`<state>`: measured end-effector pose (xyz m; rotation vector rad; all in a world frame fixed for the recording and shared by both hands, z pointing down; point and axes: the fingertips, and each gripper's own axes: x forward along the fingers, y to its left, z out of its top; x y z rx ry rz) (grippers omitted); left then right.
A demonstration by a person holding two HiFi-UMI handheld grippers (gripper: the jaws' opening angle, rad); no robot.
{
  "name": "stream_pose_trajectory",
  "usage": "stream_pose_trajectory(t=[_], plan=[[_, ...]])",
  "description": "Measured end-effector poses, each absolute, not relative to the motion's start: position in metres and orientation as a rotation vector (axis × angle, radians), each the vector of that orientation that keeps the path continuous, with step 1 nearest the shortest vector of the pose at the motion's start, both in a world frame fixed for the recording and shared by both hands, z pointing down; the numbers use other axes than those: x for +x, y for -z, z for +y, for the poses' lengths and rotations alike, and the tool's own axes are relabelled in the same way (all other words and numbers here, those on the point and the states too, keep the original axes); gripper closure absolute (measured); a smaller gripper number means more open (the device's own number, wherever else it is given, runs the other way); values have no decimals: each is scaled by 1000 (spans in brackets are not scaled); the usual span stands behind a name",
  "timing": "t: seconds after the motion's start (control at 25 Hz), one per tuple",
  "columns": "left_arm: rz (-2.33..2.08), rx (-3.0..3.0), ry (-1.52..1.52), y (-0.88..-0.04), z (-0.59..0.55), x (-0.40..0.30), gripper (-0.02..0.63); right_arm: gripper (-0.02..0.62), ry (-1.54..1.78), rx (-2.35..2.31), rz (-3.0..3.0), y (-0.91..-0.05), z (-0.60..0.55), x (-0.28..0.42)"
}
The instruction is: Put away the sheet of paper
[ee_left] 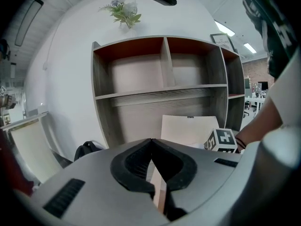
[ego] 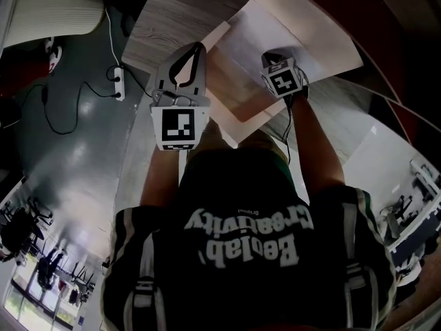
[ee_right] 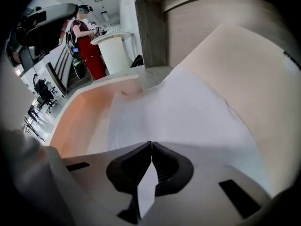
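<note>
An open beige folder (ego: 234, 98) lies on the wooden table (ego: 172, 12), and a white sheet of paper (ego: 255, 40) rests across it. My right gripper (ego: 270, 55) points steeply down at the sheet's near edge. In the right gripper view its jaws (ee_right: 151, 144) are shut on a corner of the white sheet (ee_right: 188, 112), with the folder's cover (ee_right: 254, 79) behind. My left gripper (ego: 198, 47) is at the folder's left edge. Its jaws (ee_left: 151, 140) are shut on the thin beige edge of the folder (ee_left: 188, 128).
A wooden shelf unit (ee_left: 164, 88) with open compartments stands behind the table, with a small plant (ee_left: 123, 12) on top. A power strip and cables (ego: 118, 81) lie on the floor at the left. A person in red (ee_right: 87, 41) stands far off by a white counter.
</note>
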<state>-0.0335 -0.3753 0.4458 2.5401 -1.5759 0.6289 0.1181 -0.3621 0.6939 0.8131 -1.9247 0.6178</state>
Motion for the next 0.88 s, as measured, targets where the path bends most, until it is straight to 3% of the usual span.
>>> stream_pose_trajectory(t=[0.88], plan=[[-1605, 2505, -582, -446, -373, -72, 588, 560, -899, 670, -1840, -698, -298, 47]])
